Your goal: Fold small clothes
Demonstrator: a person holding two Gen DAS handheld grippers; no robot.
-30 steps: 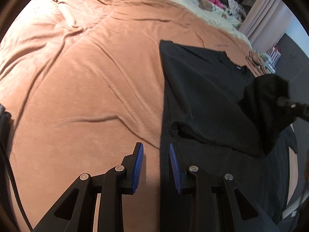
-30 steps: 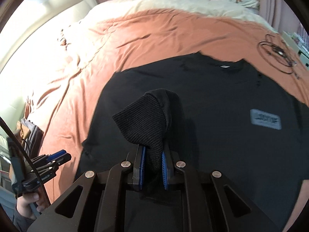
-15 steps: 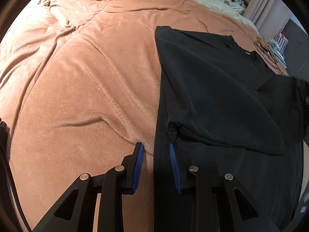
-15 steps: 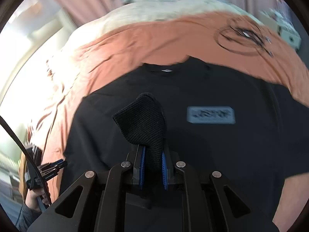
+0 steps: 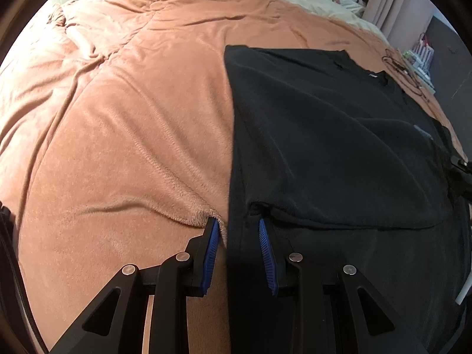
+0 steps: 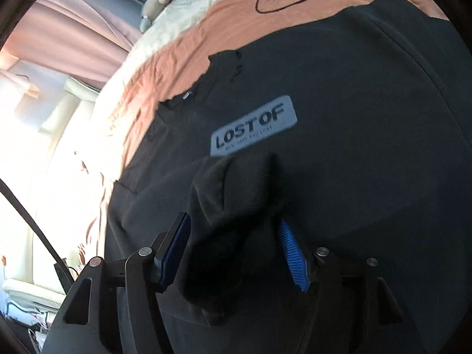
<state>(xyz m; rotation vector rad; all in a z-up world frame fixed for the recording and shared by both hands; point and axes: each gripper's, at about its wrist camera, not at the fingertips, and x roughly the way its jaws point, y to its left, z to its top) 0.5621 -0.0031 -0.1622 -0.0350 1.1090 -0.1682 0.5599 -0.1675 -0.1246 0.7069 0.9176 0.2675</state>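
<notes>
1. Blanket (image 5: 124, 135): peach, spread over the bed as the folding surface.
2. Black t-shirt (image 5: 324, 135): lies flat on blanket's right half, w/ one side flap laid across its body, prob. a first fold.
3. Right gripper (image 6: 233, 253): jaws opening, sleeve cloth (image 6: 236, 188) bunched btwn them, pads no longer pressing; looks like a release.
4. Left gripper (image 5: 238, 253): part open, empty, straddling shirt's near-left edge; prob. to steady it.

The black T-shirt (image 5: 339, 147) runs past the left wrist view's right and bottom edges. On its grey patch (image 6: 253, 125), the smaller second line of lettering blurs beyond reading.
</notes>
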